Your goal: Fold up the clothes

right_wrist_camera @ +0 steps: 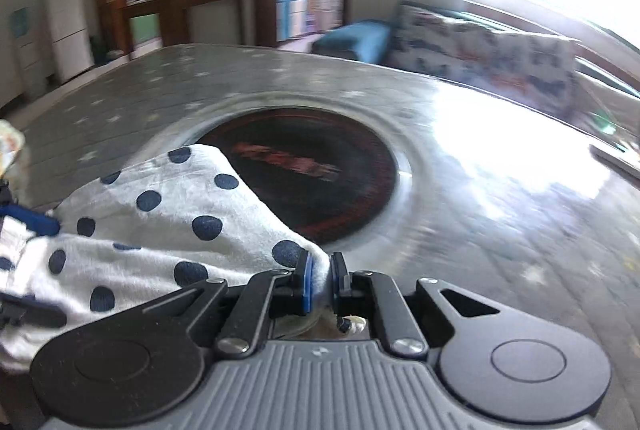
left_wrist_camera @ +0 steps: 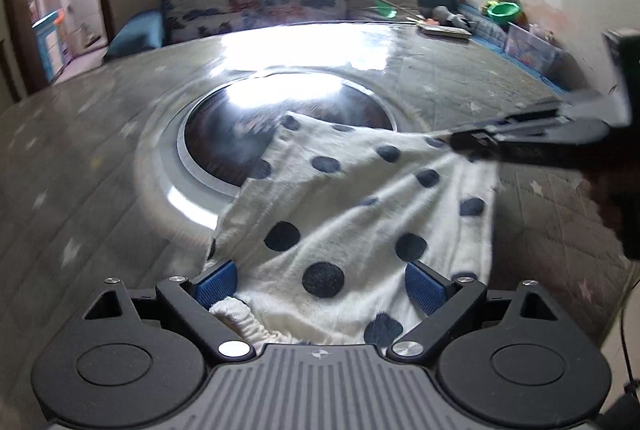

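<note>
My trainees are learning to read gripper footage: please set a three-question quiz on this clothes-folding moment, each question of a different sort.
1. True or false: the right gripper is shut on the polka-dot garment.
2. The left gripper's jaws are: A open, B shut.
3. What dark round thing sits in the table, partly under the cloth?

Key: 1 true. 2 A; the elastic waistband lies between them. 3 the round inset.
</note>
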A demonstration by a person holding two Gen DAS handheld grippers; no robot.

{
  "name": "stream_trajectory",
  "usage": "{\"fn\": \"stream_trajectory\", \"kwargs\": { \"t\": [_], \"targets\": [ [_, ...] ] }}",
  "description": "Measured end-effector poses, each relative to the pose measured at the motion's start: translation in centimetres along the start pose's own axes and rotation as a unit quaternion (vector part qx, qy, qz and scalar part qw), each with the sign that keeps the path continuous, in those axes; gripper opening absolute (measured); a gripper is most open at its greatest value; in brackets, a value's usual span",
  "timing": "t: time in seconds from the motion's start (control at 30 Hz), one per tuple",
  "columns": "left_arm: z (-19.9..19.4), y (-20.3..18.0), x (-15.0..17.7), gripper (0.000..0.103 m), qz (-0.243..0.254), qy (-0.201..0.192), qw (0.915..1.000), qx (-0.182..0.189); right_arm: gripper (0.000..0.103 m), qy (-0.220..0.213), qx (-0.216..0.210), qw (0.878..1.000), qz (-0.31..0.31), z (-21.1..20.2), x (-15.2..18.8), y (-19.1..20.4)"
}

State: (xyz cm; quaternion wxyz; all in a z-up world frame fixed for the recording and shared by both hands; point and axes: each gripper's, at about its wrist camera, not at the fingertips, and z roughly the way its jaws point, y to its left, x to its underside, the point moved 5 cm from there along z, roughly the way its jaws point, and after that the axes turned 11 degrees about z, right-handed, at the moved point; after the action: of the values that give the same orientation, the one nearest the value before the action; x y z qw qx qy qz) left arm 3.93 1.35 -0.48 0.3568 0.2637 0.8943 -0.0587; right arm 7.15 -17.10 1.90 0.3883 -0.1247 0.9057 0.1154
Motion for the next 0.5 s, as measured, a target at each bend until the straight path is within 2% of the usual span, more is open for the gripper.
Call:
{"fn": "stream_trajectory", "kwargs": {
  "t": [0.1, 0.2, 0.3, 0.37, 0.5],
  "targets": [
    [2.1, -0.7, -1.5, 0.094, 0.033, 0.004, 0.9994, -0.012, 0.008, -0.011, 0.04, 0.999, 0.032, -1.5, 1.0, -1.9],
    [3.6, -0.5, -2.0, 0.094, 0.024, 0.014, 0.9996, 0.012, 0.008, -0.02, 0.08, 0.995, 0.055, -3.4, 2.6, -3.3],
    [3.9, 0.1, -1.9, 0.095, 0.006, 0.013, 0.9996, 0.022, 0.008, -0.019, 0.088, 0.992, 0.084, -5.3, 4.9, -3.9],
    [3.2, 0.6, -1.8, 0.094, -0.005, 0.006, 0.9998, 0.017, 0.011, -0.016, 0.075, 0.993, 0.095, -6.3, 6.2, -3.8],
    [0.9, 1.5, -1.4, 0.094, -0.026, -0.015, 0.9995, -0.002, 0.017, -0.035, 0.065, 0.994, 0.081, -7.8, 6.5, -3.3]
  ]
}}
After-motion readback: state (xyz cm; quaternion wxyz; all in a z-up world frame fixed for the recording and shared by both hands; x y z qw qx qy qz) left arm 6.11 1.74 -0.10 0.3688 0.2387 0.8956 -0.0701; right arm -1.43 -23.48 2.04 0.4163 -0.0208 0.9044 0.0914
